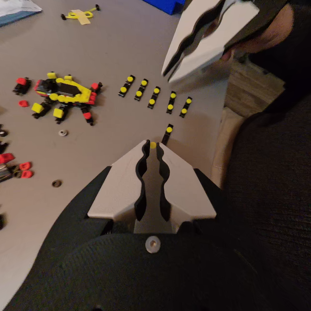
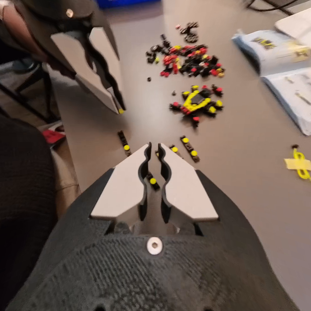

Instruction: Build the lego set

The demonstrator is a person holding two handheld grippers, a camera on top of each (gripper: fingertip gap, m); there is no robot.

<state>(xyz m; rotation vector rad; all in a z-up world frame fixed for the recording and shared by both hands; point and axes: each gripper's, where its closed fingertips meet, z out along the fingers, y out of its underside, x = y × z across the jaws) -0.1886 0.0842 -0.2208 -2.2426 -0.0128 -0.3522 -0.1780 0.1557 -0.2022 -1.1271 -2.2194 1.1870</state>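
My left gripper (image 1: 152, 144) is shut on a small yellow round stud (image 1: 153, 145) at its tips, just above the table. It also shows in the right wrist view (image 2: 121, 110) with the stud (image 2: 120, 111). Just beyond it lies a black plate with one yellow stud (image 1: 168, 133), also in the right wrist view (image 2: 124, 146). Several black plates with two yellow studs each (image 1: 154, 97) lie in a row. My right gripper (image 2: 154, 146) is empty above this row, its jaws a narrow gap apart; it shows blurred in the left wrist view (image 1: 165, 75).
A yellow, black and red model (image 1: 65, 90) (image 2: 196, 102) sits on the grey table (image 1: 117, 50). A pile of loose pieces (image 2: 185, 60) lies behind it. An instruction booklet (image 2: 286, 87) and a taped yellow string piece (image 2: 298, 166) are at the right. The table edge (image 1: 223, 104) is near. My right fingertips sit around 8 centimetres from my left ones.
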